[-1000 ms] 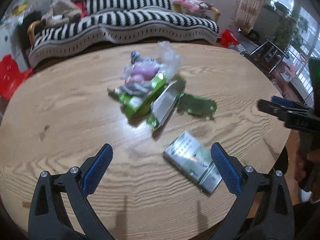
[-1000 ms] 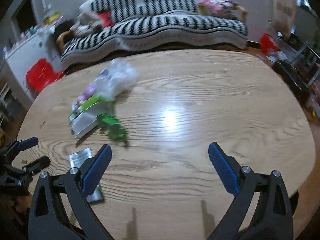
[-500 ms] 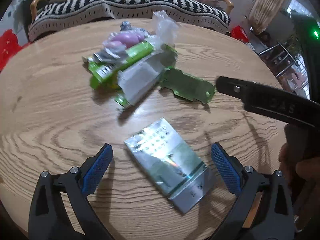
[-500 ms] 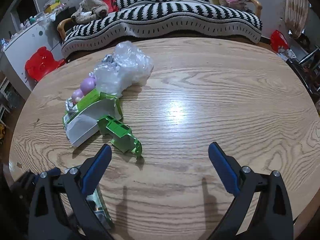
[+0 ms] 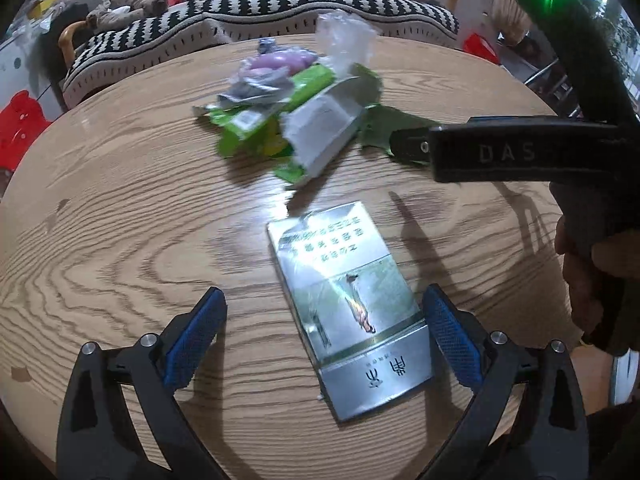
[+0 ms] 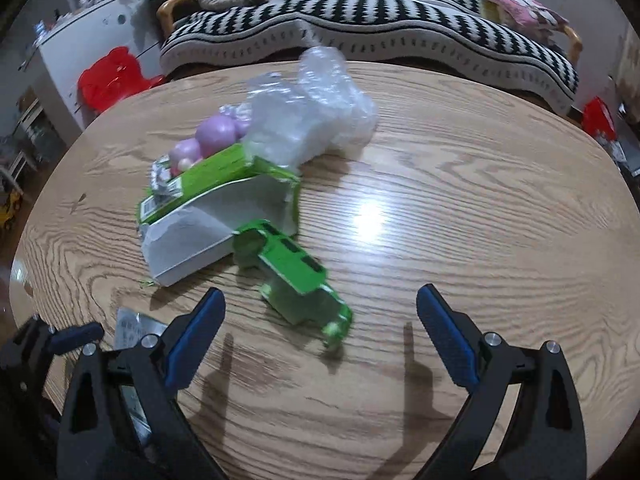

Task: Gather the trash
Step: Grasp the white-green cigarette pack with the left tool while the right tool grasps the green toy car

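A flat silver cigarette pack [image 5: 348, 300] lies on the round wooden table [image 5: 120, 208], between the open fingers of my left gripper [image 5: 324, 328]. A trash pile [image 5: 296, 120] of torn green and grey cardboard, purple balls and clear plastic lies beyond it. My right gripper [image 6: 320, 328] is open and empty, just above a green plastic piece [image 6: 296, 280] that lies in front of the pile [image 6: 224, 184]. Its arm reaches in from the right in the left wrist view [image 5: 500, 152]. The silver pack's corner [image 6: 132, 324] shows at lower left.
A black-and-white striped sofa [image 6: 380, 20] stands behind the table. Red plastic stools [image 6: 112, 76] stand on the floor at left. The table edge runs close behind both grippers.
Both grippers have moved forward and down toward the table. The silver pack now lies between the left fingers, and the green piece is nearer the right fingers.
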Tool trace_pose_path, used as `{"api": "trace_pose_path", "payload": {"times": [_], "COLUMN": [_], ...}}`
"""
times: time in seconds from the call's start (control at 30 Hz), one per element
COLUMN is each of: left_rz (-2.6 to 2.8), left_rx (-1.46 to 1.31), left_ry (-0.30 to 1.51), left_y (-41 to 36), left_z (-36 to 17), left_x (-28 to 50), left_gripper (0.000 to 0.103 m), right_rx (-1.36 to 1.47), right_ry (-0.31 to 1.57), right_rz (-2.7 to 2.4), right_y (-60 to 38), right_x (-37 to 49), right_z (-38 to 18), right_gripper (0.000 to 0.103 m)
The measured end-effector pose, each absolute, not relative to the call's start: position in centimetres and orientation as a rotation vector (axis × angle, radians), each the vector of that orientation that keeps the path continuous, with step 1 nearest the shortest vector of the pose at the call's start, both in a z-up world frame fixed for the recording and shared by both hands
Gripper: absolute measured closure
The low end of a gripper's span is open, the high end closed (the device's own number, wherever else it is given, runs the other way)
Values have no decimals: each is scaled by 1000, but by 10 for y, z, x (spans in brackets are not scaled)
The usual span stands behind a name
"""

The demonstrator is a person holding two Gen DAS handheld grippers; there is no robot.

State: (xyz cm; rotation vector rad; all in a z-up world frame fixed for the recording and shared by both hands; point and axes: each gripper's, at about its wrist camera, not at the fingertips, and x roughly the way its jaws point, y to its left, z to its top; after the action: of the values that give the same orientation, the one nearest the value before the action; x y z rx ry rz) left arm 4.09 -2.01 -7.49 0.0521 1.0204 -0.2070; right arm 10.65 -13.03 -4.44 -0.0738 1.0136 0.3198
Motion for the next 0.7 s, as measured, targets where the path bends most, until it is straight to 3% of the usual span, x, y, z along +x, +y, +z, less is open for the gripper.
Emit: {"api": "trace_pose_path", "payload": {"times": [0.13, 0.37, 0.43, 0.5, 0.57, 0.7], "left_rz": [-228, -255, -256, -257, -251, -255], "left_rx": [59, 40, 35, 30, 24, 12], "left_ry": [1015, 1016, 1024, 1030, 1038, 1032], "left_y": [-11, -6, -6, -5, -3, 1], "left_z": [-73, -68, -67, -67, -66, -58], "left_x": [36, 34, 34, 36, 35, 34], "left_gripper": [14, 45, 46, 47, 47, 48], "right_rx": [-114, -155, -146, -130, -129, -100], "right_ry": [1029, 1026, 1025, 1024, 1014, 986], "right_rz": [343, 335, 337, 345, 342, 358], "right_y": [-119, -113, -113, -114, -116, -125], "right_x": [106, 103, 102, 99, 95, 83], "right_z": [-48, -55, -53, -51, -47, -31], "right_gripper": [20, 43, 72, 86, 92, 92]}}
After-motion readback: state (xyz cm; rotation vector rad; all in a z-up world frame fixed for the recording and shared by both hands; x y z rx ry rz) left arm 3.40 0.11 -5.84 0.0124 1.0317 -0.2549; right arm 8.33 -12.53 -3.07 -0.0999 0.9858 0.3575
